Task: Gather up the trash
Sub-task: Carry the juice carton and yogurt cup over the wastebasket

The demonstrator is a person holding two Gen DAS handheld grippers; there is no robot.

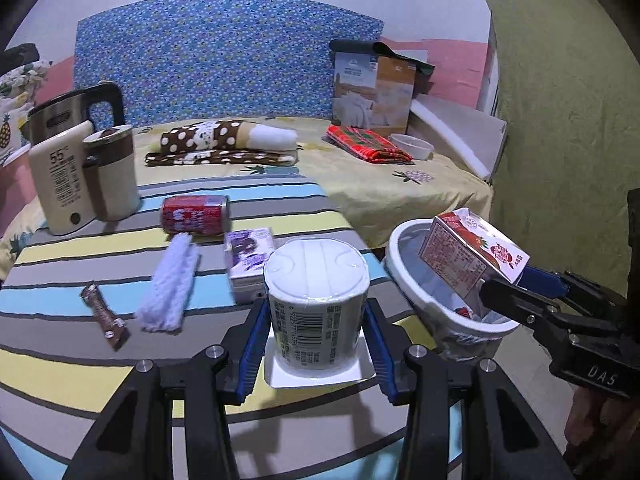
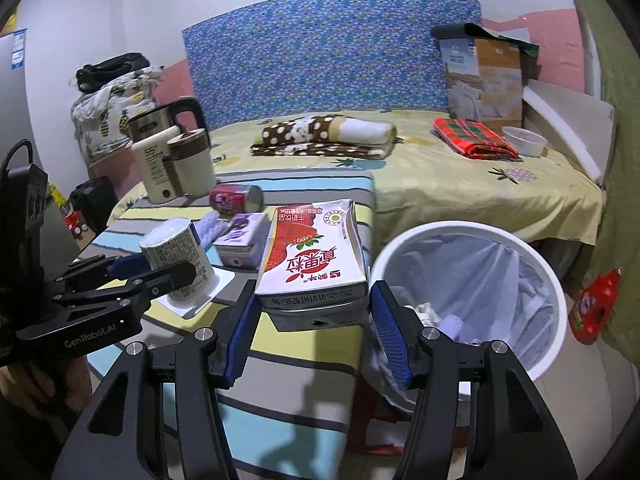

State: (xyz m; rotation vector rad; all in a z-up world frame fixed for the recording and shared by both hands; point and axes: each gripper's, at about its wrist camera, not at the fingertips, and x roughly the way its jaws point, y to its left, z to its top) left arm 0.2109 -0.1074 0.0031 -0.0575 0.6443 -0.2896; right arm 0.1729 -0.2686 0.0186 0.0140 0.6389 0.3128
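At the surface's right edge: the white bin, lined with a clear bag, stands on the floor just beside the striped surface.
Right tongs: clamped on the strawberry drink carton, pads on both its sides; the left view shows the carton tilted above the bin's mouth.
Left tongs: closed on the white cup, which sits on a white square base over the surface's near right part.
Trash left on the surface: red can lying on its side, purple carton, brown wrapper; a fluffy white cloth lies among them.
Risk, carton: released off-centre, it may strike the rim and fall to the floor.
Risk, cup: both tongs heading for one bin could collide.
Risk, bin: a knock could tip it.
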